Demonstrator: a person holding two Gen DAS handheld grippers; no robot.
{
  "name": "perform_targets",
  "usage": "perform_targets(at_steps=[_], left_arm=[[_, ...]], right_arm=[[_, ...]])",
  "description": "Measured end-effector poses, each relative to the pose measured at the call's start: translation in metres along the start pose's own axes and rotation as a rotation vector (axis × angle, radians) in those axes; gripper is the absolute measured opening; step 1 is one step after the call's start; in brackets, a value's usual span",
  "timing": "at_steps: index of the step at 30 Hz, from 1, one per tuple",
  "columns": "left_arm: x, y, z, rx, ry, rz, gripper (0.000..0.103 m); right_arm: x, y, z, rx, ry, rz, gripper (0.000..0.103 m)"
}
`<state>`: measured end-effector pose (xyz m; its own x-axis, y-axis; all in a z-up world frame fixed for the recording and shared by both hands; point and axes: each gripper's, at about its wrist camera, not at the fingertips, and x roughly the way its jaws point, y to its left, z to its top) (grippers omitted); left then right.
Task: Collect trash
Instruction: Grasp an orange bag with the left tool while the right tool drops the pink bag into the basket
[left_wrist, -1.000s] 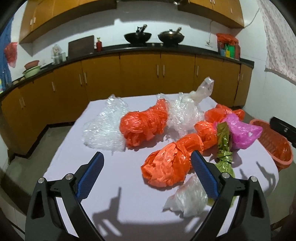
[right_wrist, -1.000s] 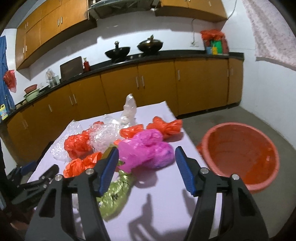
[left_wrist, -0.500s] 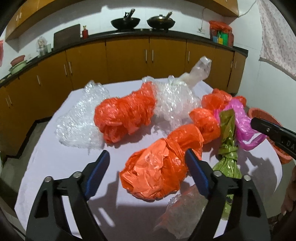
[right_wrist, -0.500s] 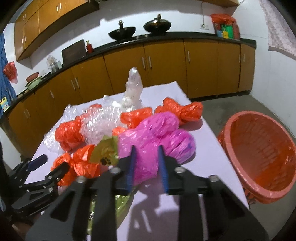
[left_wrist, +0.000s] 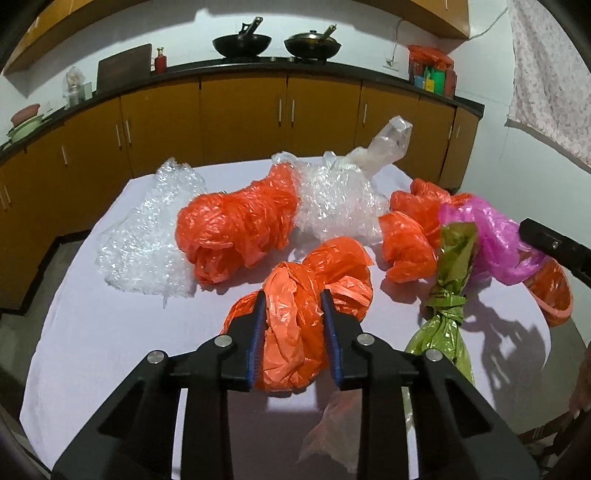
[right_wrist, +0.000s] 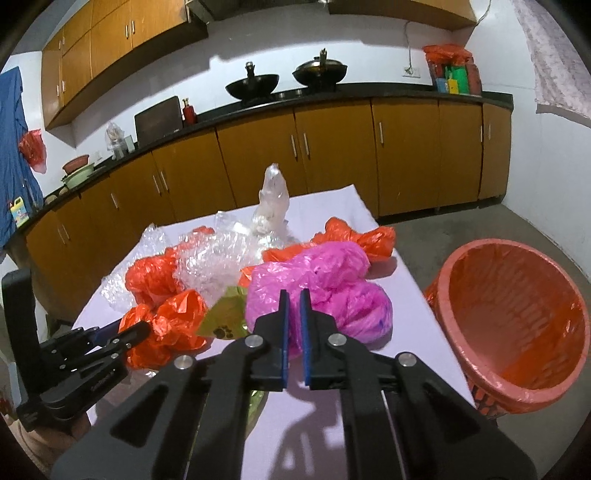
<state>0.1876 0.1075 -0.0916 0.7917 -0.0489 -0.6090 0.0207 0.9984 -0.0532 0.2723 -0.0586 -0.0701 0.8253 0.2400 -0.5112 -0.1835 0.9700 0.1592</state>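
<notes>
Beside table (right_wrist: 406, 291), orange-lined basket (right_wrist: 517, 325): no bags inside.

lower part of the nearest orange bag (left_wrist: 295, 332) hidden behind the left gripper (left_wrist: 293, 336), clear wrapper (left_wrist: 332, 432) blurred under its arms, orange basket (left_wrist: 550, 291) mostly covered by the pink bag (left_wrist: 487, 240), green bag (right_wrist: 225, 317) half hidden, counter items too small to tell

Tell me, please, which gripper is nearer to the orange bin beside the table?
Right. The right gripper, shut on the pink bag, is beside the orange bin; the left gripper works across the table.
</notes>
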Motion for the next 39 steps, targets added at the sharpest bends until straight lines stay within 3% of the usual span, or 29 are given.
perform_targets(at_steps=[13,18,27,39], left_arm=[[-0.039,0.020,0.019,-0.053,-0.107,0.032,0.027],[-0.050,0.016,0.030,-0.062,-0.139,0.013,0.027],[-0.057,-0.027,0.049,-0.024,-0.175,-0.081,0.027],[-0.040,-0.118,0.071,0.046,-0.177,-0.255,0.027]], right_arm=[[-0.029,-0.002,0.013,0.001,-0.070,0.020,0.007],[-0.041,-0.005,0.020,-0.010,-0.104,0.011,0.007],[-0.066,-0.028,0.027,-0.032,-0.161,-0.067,0.007],[-0.095,-0.108,0.029,0.039,-0.189,-0.240,0.006]])
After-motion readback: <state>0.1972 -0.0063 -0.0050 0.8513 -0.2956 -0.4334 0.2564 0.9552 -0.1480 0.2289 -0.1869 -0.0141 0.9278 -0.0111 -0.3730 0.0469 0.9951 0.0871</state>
